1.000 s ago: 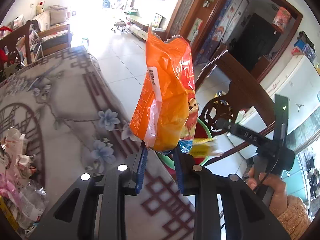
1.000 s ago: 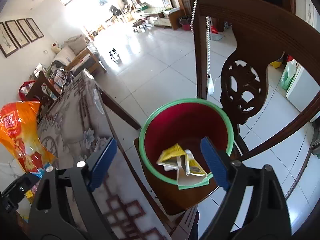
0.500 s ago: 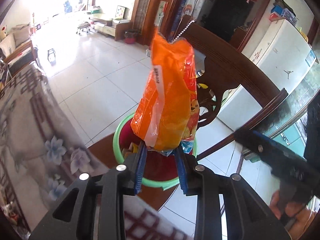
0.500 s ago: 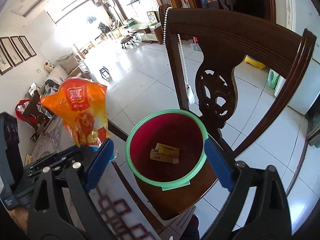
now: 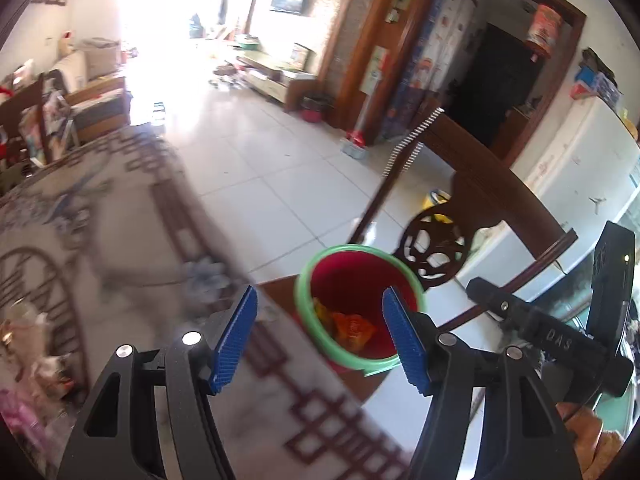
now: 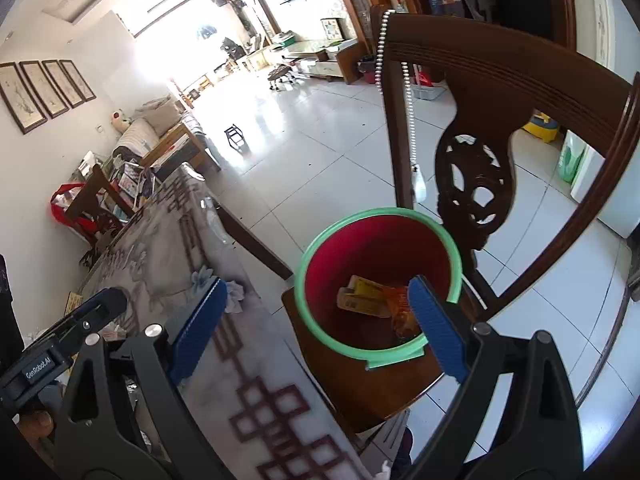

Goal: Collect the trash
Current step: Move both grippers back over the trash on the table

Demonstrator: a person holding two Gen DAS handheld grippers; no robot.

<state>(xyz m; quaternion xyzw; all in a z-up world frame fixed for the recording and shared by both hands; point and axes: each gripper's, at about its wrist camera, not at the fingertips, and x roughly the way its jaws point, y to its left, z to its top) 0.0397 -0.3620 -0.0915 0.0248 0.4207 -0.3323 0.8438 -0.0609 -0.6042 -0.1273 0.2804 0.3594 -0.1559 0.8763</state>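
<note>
My left tongs (image 5: 316, 334) are opening with nothing between them; my right tongs (image 6: 316, 328) stand wide and empty. The orange wrapper (image 5: 352, 328) lies in the red bin (image 5: 308, 312) on the chair. Next, I fetch what looks like more litter (image 5: 36, 364) off the blurred bench (image 5: 120, 240).

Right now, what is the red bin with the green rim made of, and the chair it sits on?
The bin looks like plastic: smooth, evenly coloured red walls and a moulded green rim with a dull shine. The chair looks like dark wood with a glossy varnish: its back has a carved cut-out pattern and grooved lines, and light glints off its seat.
</note>
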